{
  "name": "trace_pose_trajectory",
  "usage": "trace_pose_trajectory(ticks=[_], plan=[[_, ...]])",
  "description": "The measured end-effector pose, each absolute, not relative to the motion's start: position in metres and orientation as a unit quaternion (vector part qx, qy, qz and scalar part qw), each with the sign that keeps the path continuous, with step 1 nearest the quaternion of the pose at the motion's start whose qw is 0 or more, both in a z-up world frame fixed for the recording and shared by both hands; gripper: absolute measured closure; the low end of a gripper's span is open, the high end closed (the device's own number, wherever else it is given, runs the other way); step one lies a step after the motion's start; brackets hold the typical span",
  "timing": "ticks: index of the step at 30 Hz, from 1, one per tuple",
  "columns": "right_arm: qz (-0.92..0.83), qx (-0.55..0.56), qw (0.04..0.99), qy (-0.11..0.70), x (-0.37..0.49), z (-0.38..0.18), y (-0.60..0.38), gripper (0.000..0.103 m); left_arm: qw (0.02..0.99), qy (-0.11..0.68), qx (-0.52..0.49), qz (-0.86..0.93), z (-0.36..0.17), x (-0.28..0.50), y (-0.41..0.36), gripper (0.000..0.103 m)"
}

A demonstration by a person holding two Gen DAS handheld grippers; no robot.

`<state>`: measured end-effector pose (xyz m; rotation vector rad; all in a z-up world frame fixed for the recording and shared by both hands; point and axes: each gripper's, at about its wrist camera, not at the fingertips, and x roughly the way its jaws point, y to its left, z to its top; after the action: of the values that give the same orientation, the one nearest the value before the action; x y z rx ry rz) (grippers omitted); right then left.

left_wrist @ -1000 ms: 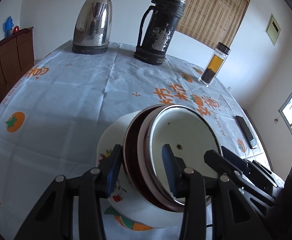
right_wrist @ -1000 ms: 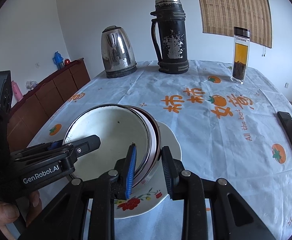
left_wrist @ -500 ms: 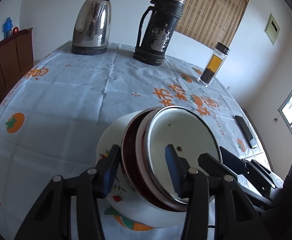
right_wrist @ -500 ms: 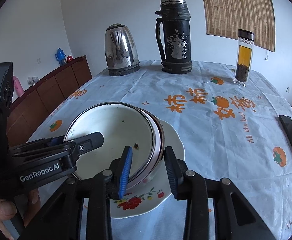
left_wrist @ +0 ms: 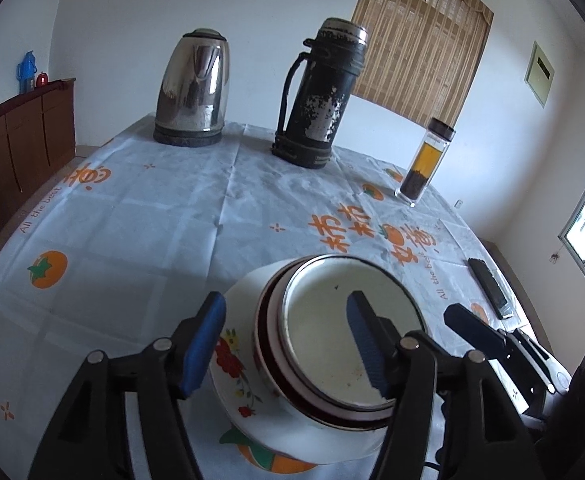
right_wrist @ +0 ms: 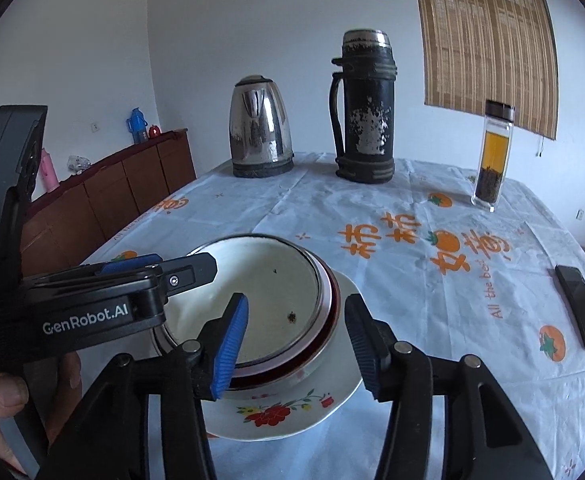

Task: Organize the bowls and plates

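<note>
Left wrist view, stack: white enamel bowl with a dark rim (left_wrist: pixel 348 344) sits nested in a dark red bowl (left_wrist: pixel 266 344), both on a white plate with a red flower print (left_wrist: pixel 236 364), on the table (left_wrist: pixel 132 220) under its white cloth printed with orange persimmons.
Left wrist view, my left jaws (left_wrist: pixel 284 344): just been opening; the near rims lie between the blue pads, which stand clear of them. Released.
Left wrist view, change: a second ago these pads sat close about the rims; now the gap is wide.
Right wrist view, my right jaws (right_wrist: pixel 296 340): likewise just been opening, astride the far rim of the bowls, touching nothing that I can see. Released.
Right wrist view, left tool (right_wrist: pixel 92 300): reaches in from the side over the white bowl.
Right wrist view, bystanders: steel kettle (right_wrist: pixel 260 136), scuffed black flask (right_wrist: pixel 366 108), glass tea bottle (right_wrist: pixel 492 152), black remote (right_wrist: pixel 580 304).
Meaning: I judge the stack set down and let go; withdrawal seems next.
</note>
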<state>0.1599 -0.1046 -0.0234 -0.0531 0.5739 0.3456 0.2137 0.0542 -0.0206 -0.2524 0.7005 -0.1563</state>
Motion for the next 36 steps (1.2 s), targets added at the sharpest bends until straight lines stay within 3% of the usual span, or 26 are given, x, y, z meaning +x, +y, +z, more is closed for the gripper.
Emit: trace_pose_trajectory(ticks=[14, 20, 26, 36], plan=[[0.143, -0.050, 0.976, 0.157, 0.142, -0.016, -0.114, 0.040, 0.951, 0.293, -0.089, -0.050, -0.013, 0.205, 0.047, 0.032], [0.109, -0.063, 0.985, 0.120, 0.138, -0.011, -0.122, 0.037, 0.968, 0.242, -0.051, -0.026, -0.006, 0.192, 0.036, 0.013], [0.105, -0.040, 0.986, 0.123, 0.140, -0.008, -0.133, 0.035, 0.977, 0.211, -0.034, -0.019, -0.001, 0.187, 0.033, 0.006], [0.080, -0.008, 0.989, 0.121, 0.141, -0.011, -0.151, 0.035, 0.978, 0.208, -0.020, -0.010, -0.008, 0.189, 0.028, 0.005]])
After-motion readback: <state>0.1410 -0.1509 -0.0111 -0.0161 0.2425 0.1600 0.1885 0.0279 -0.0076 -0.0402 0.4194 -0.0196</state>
